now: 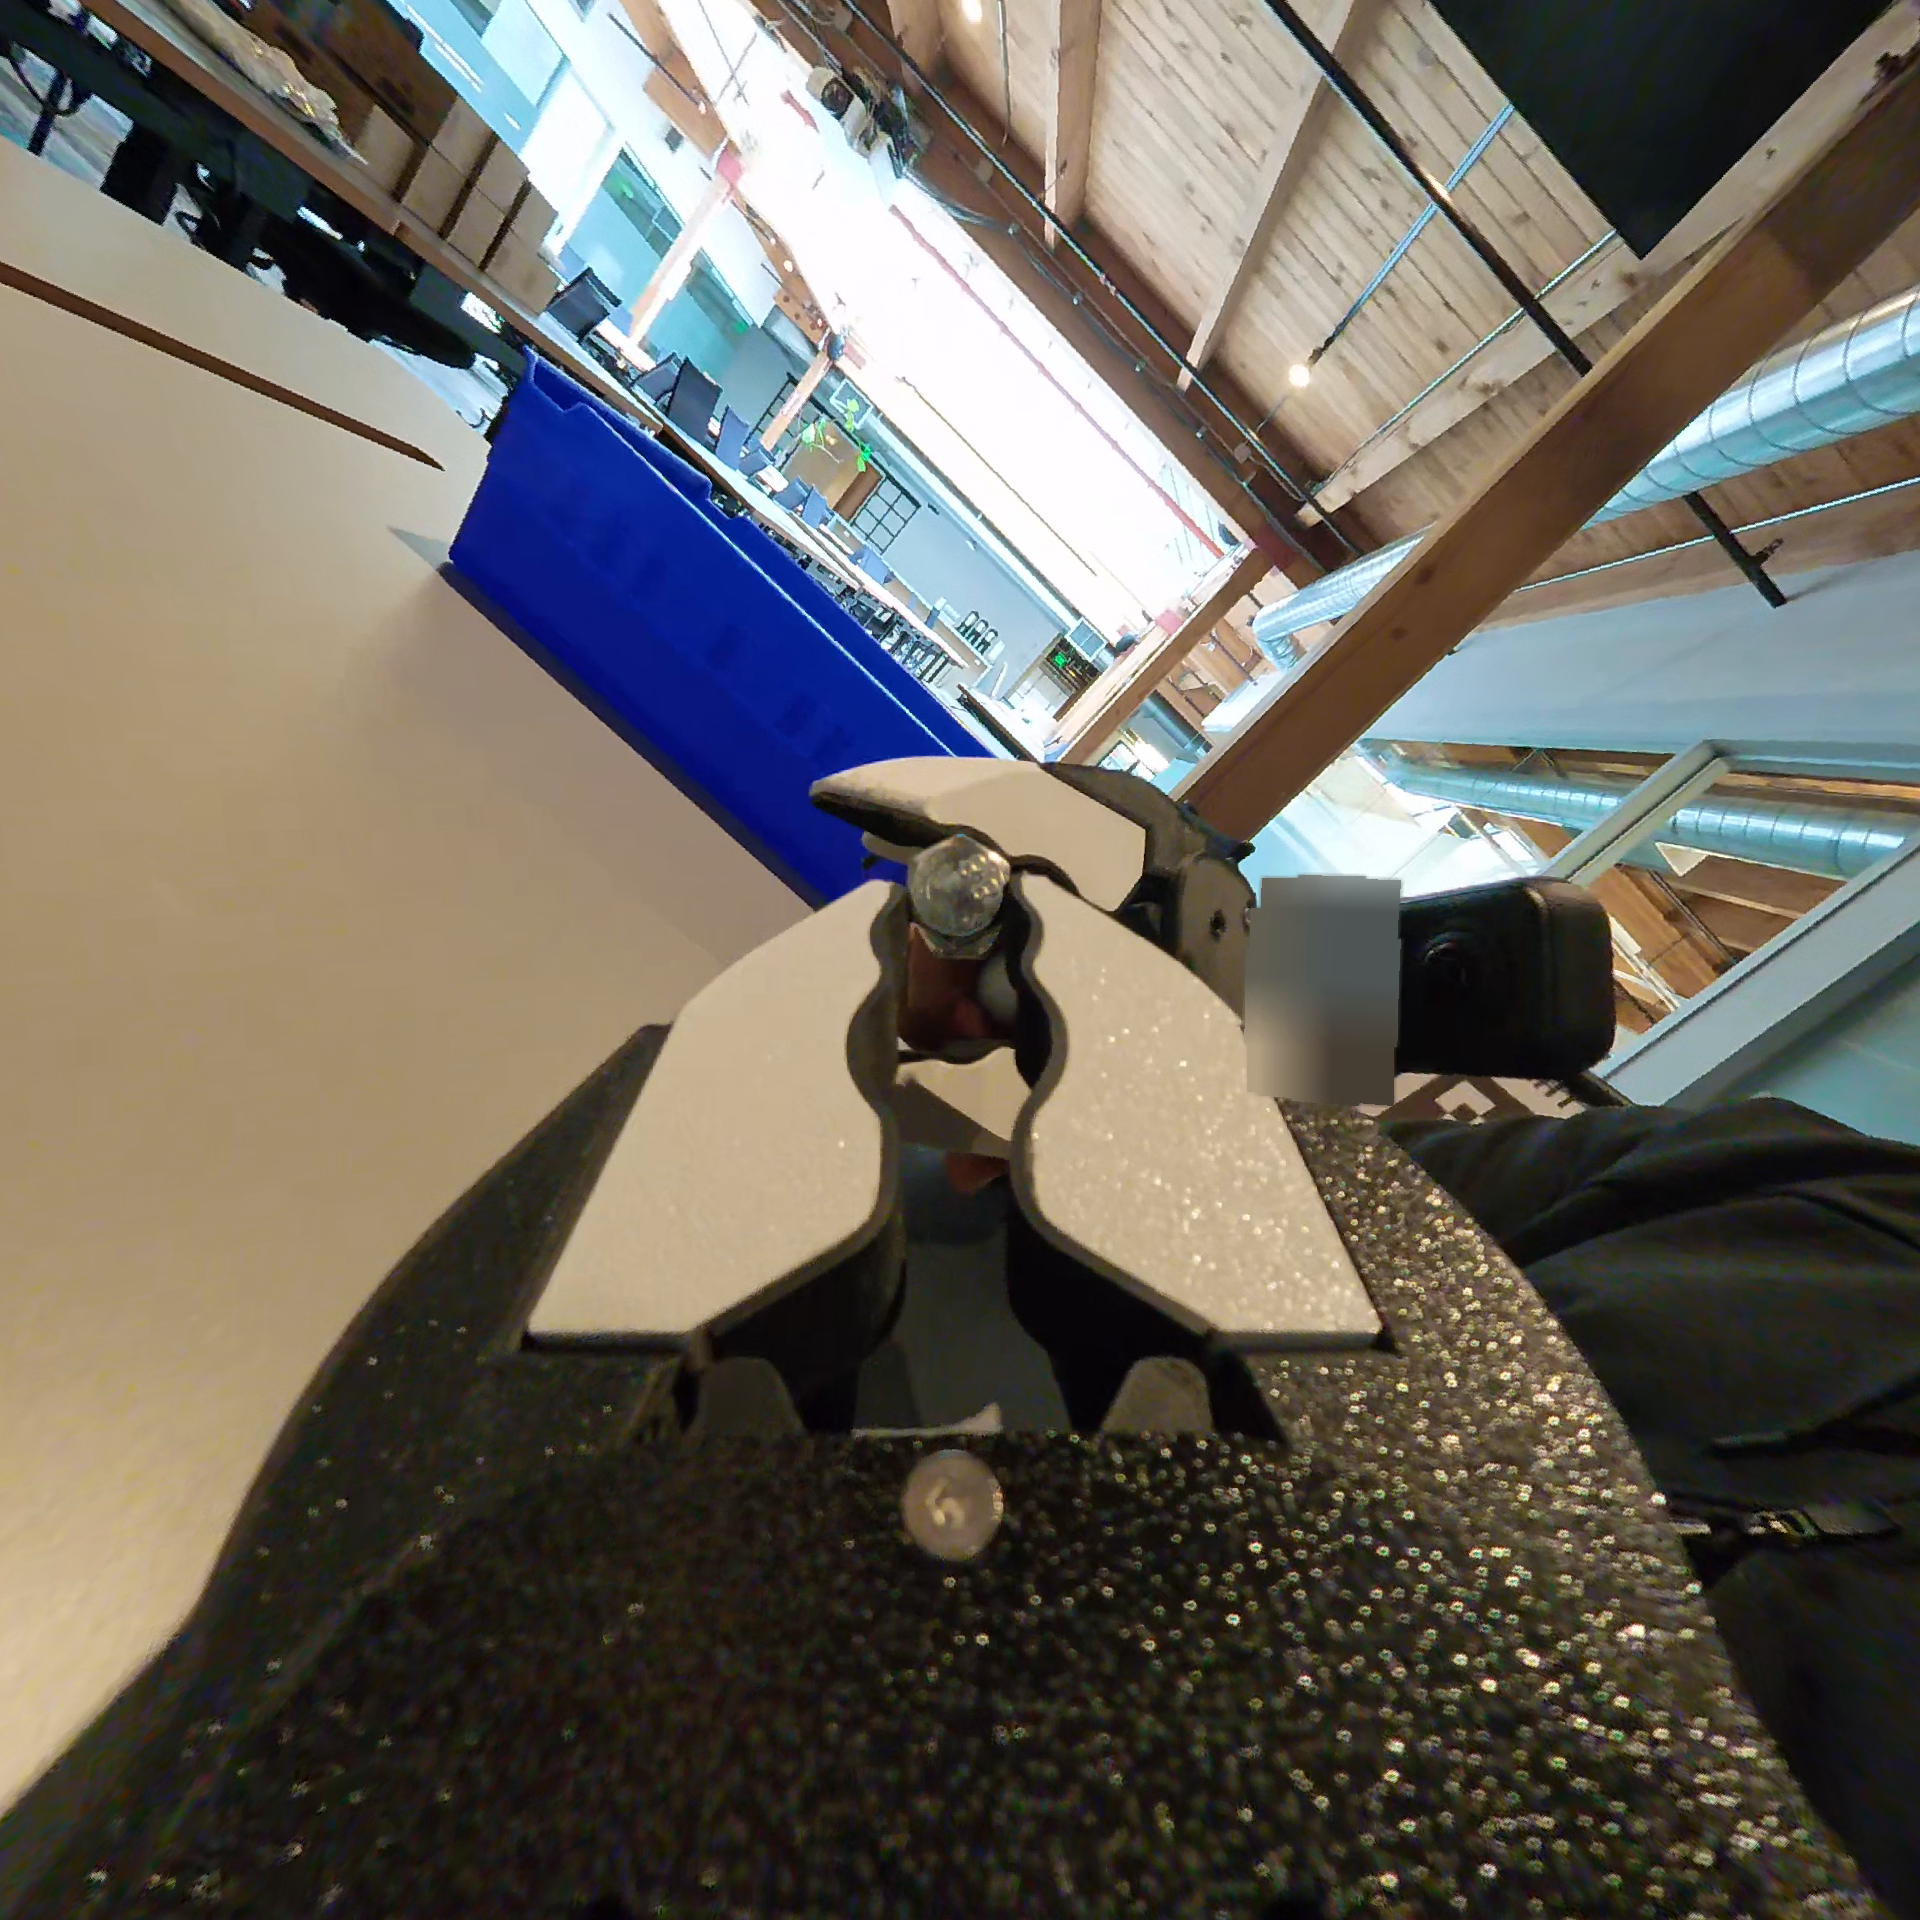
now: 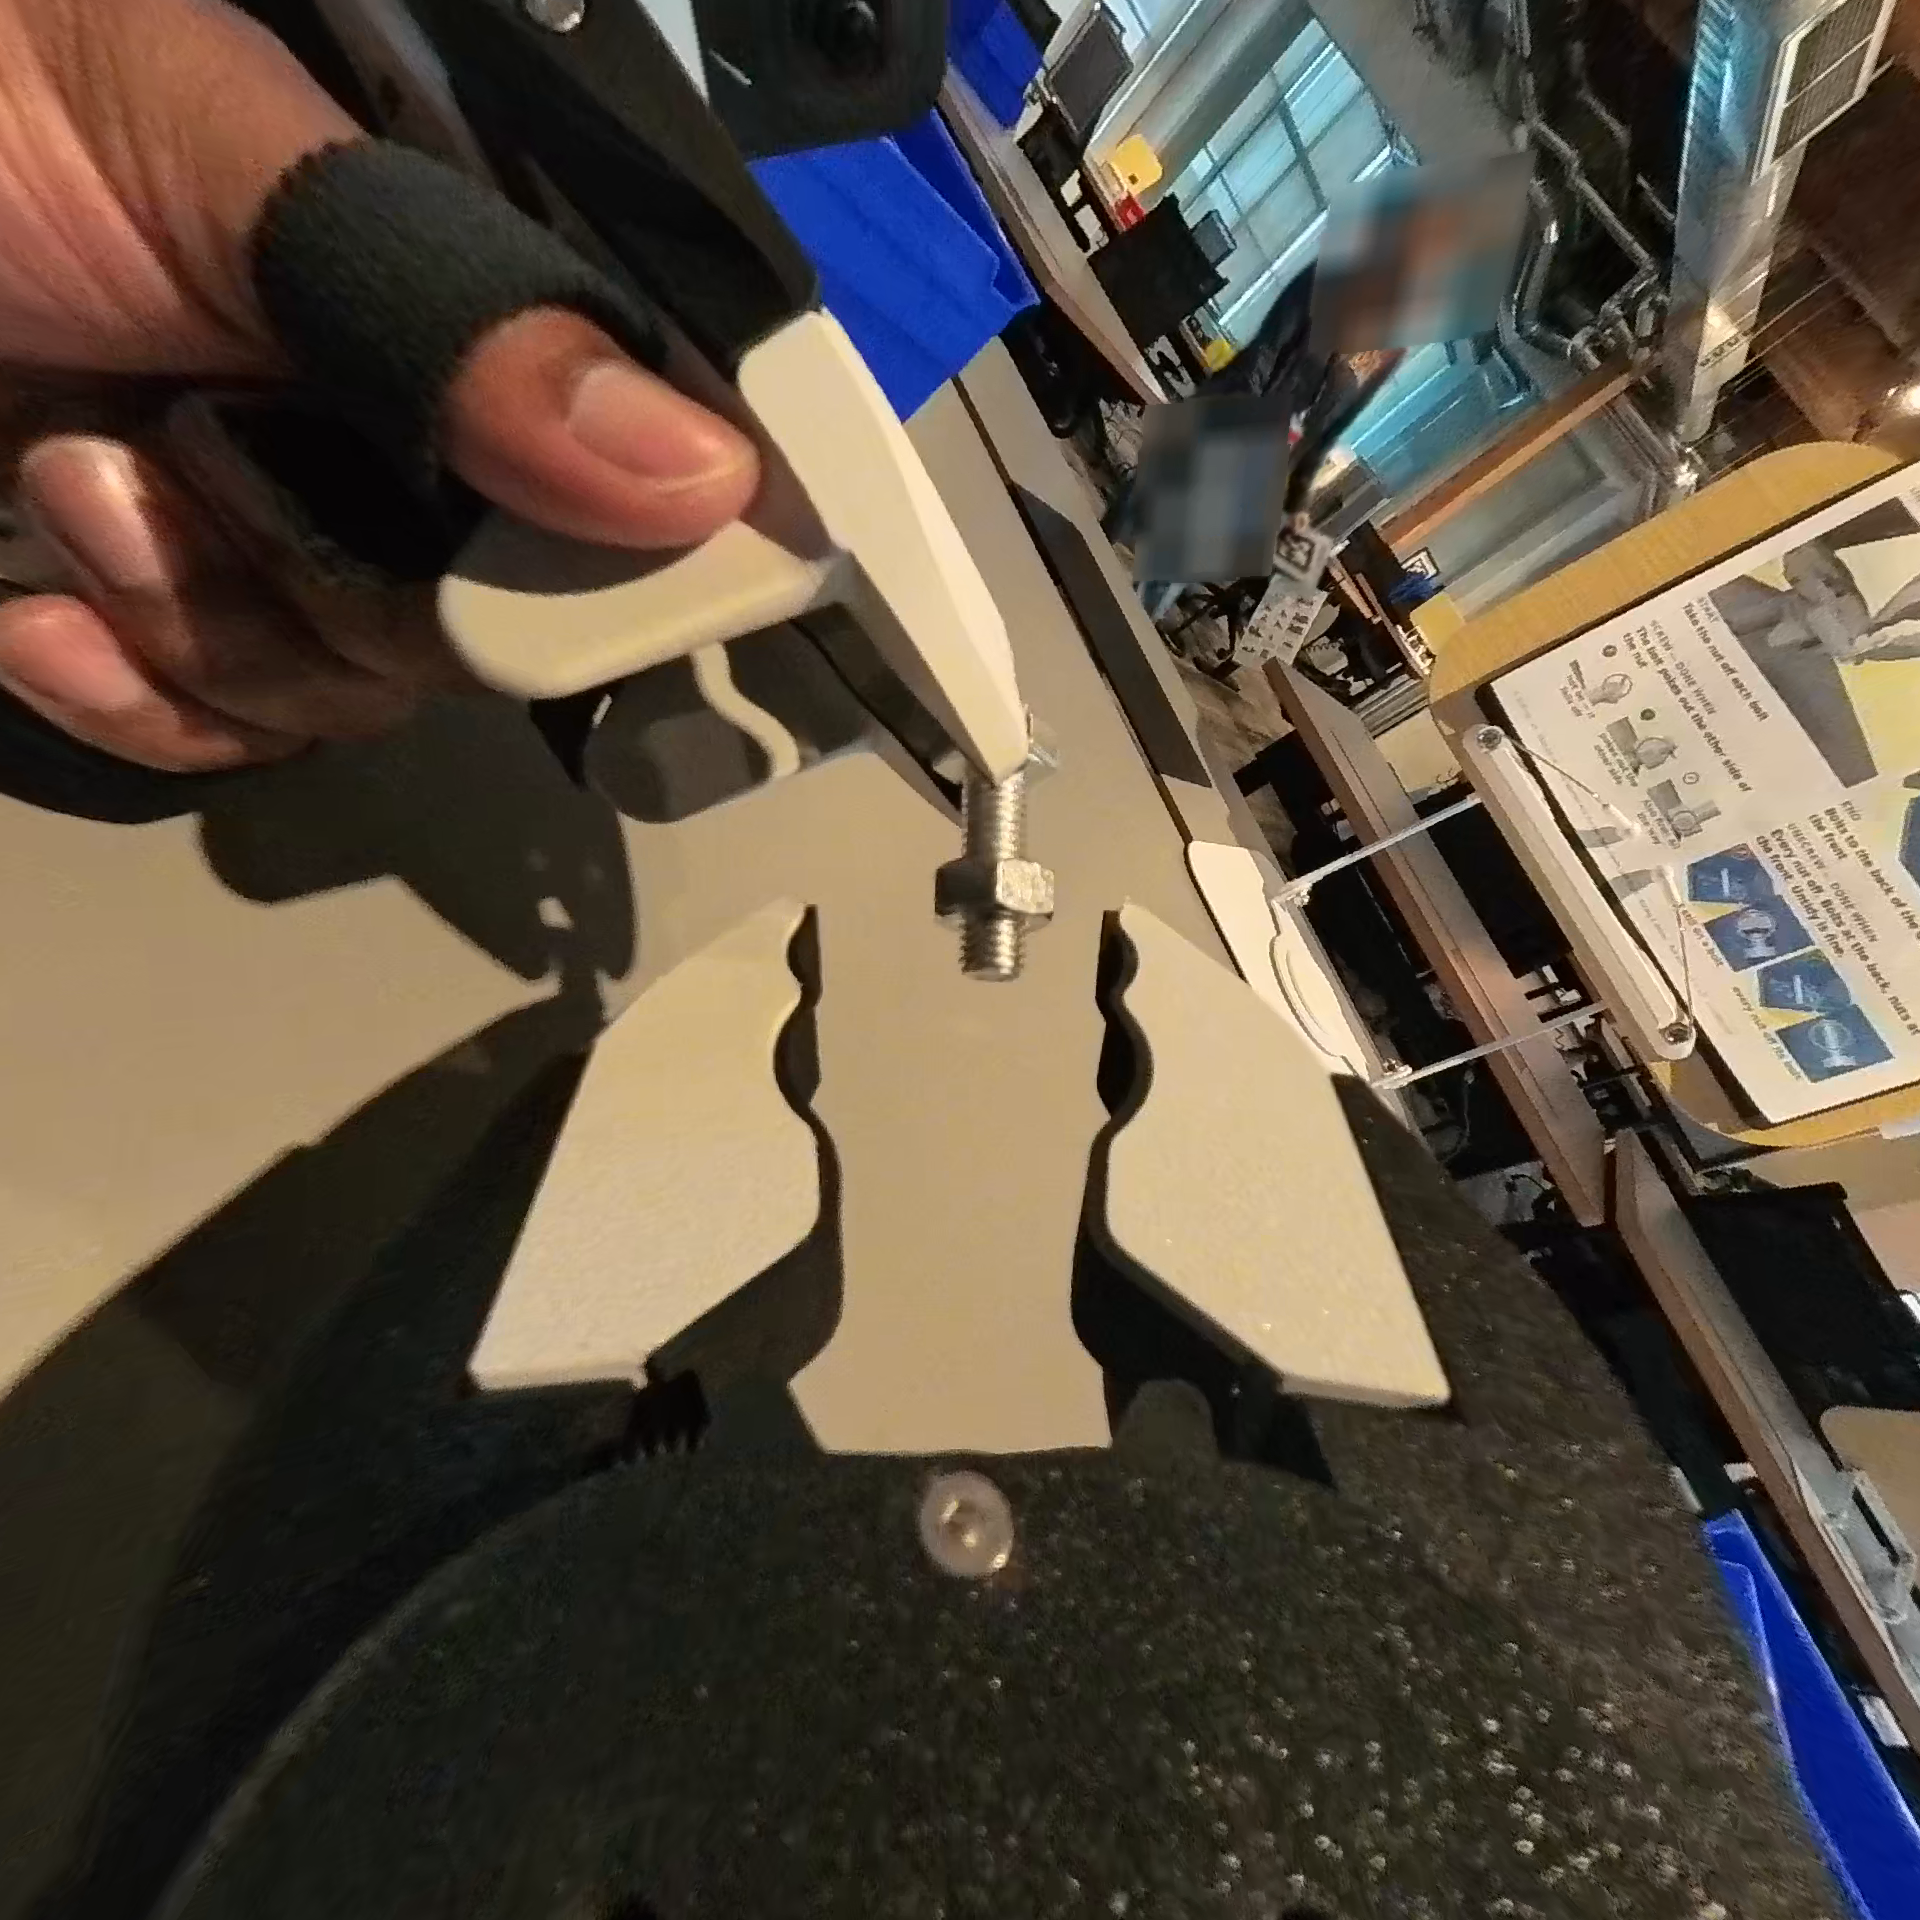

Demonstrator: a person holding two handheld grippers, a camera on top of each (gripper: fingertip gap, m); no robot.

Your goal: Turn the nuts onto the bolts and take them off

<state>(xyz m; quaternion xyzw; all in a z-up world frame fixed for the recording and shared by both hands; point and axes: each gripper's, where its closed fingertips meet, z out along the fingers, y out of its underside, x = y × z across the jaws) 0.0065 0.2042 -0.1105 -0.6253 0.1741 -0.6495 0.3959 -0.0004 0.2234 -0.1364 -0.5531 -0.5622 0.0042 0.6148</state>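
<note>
Bolt point(image 2: 995, 831) hangs thread-down from the left gripper point(image 2: 987, 764), whose fingers are clamped on its head. Its nut point(image 2: 995, 891) sits near the thread's end, just ahead of the right gripper point(image 2: 961, 935), spread wide and empty above the grey surface point(image 2: 312, 935).

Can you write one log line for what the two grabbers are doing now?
left gripper: shut on bolt | nut: threaded on bolt | right gripper: open, near nut
</note>
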